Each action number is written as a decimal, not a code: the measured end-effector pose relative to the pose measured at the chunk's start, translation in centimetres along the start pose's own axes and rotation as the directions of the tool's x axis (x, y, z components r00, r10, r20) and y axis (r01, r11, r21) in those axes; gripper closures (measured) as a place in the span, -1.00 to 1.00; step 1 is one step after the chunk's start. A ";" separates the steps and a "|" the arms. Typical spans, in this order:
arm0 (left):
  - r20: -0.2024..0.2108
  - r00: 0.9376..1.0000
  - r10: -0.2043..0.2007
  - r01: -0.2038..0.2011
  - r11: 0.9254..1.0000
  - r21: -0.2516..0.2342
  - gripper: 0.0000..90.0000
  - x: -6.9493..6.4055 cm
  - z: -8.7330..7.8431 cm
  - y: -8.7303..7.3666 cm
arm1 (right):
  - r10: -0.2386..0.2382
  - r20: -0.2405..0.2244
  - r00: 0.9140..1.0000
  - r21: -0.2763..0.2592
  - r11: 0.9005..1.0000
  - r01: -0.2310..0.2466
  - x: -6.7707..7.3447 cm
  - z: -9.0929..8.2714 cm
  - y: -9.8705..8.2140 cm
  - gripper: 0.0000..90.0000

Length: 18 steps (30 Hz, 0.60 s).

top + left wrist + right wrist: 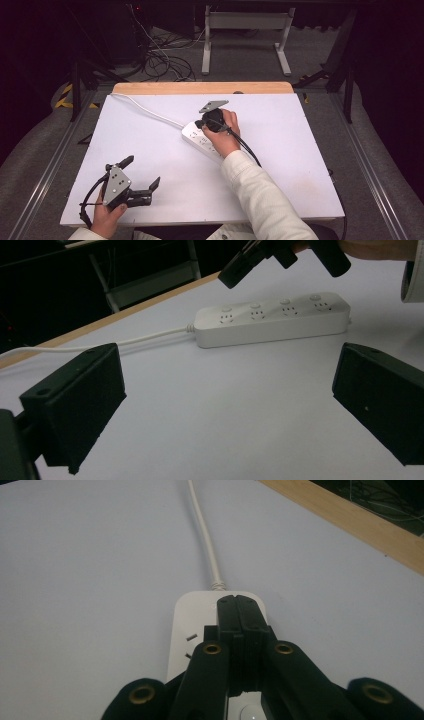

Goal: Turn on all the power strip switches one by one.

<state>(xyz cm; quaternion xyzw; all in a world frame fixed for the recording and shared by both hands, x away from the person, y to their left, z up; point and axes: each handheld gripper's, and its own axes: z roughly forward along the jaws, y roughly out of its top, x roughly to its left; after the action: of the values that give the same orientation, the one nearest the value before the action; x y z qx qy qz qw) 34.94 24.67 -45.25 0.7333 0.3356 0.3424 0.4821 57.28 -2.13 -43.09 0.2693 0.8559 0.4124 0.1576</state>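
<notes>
Right hand-held gripper (239, 602), jaws together, over the power strip (272, 320); left hand-held gripper (142, 175) apart.

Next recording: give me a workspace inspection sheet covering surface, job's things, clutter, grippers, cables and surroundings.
Surface: white table top, wooden strip at the far edge.
Job's things: white power strip lying flat, four outlets, each with a button.
Clutter: nothing seen.
Grippers: right hand-held gripper shut, tips over the strip's cord end; left hand-held gripper open, empty, near the front corner.
Cables: strip's white cord runs to the far left corner.
Surroundings: floor cables, white frame legs, dark.
</notes>
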 end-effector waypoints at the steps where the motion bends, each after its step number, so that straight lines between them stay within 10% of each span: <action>1: 0.000 1.000 0.001 -0.001 1.000 -0.001 -0.98 0.0 0.0 0.0 | 0.006 -0.001 1.000 0.004 1.000 -0.006 -0.1 0.3 -0.1 1.00; 18: 0.001 1.000 0.002 -0.002 1.000 -0.001 -0.98 0.0 0.0 0.0 | 0.014 0.040 0.999 0.081 0.997 -0.017 -0.4 2.6 -0.9 1.00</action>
<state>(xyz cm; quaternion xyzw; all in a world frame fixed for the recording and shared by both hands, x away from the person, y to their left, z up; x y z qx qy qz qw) 34.92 24.71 -45.25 0.7337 0.3343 0.3426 0.4822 58.62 -1.22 -45.33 0.2902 0.8665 0.3732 0.1601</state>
